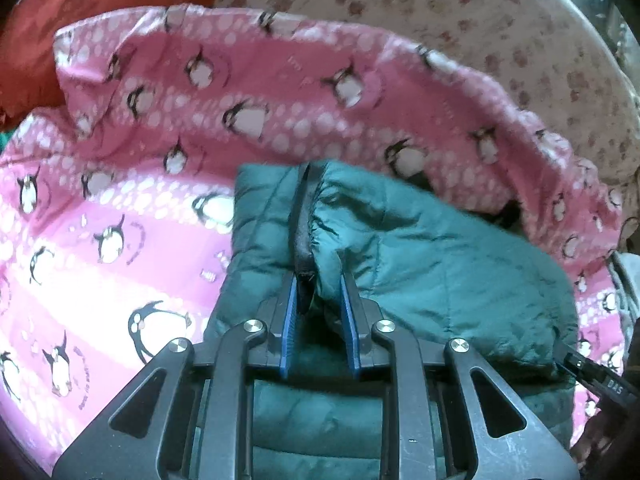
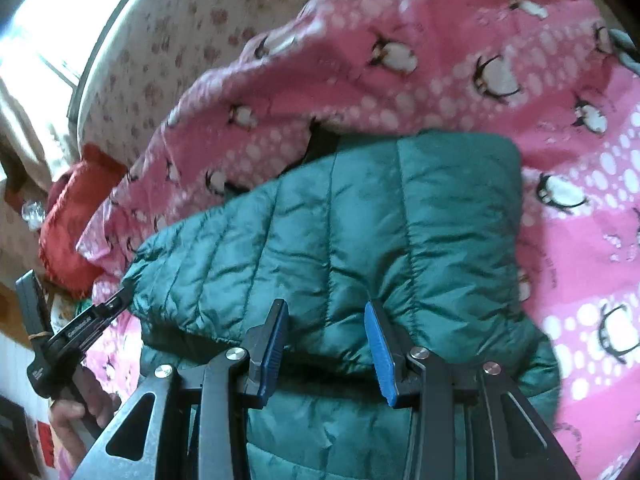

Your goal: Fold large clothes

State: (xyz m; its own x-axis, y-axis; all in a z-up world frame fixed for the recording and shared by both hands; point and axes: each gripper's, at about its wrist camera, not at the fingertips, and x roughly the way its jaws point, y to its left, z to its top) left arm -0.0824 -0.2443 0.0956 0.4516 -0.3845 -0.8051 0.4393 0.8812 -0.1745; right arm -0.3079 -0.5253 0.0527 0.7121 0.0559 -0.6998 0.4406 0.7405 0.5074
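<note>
Jacket [image 1: 420, 248], a teal quilted one, lies partly folded on a pink penguin blanket [image 1: 120, 208] spread over a bed with a flowered sheet [image 1: 500, 32]. Left tongs [image 1: 318, 288] are nearly closed, pinching a bunched ridge of the jacket's fabric beside its dark zipper [image 1: 301, 216]. Right tongs [image 2: 326, 316] stand partly open but gripped on a thicker puffy fold of the jacket's edge, the blue pads pressing into it from both sides. In the right wrist view the left tongs show at the jacket's far corner, with a hand [image 2: 80, 408] on their handle.

Both corners seem held, so the step in hand is likely carrying this edge over to make the next fold. To do it well, keep both grips level and move together so the padded edge stays straight. Slick, springy fabric may slip or puff back, so lay the fold down flat and align edges before letting go. A red cushion [image 2: 68, 236] sits near the blanket's edge, clear of the work.
</note>
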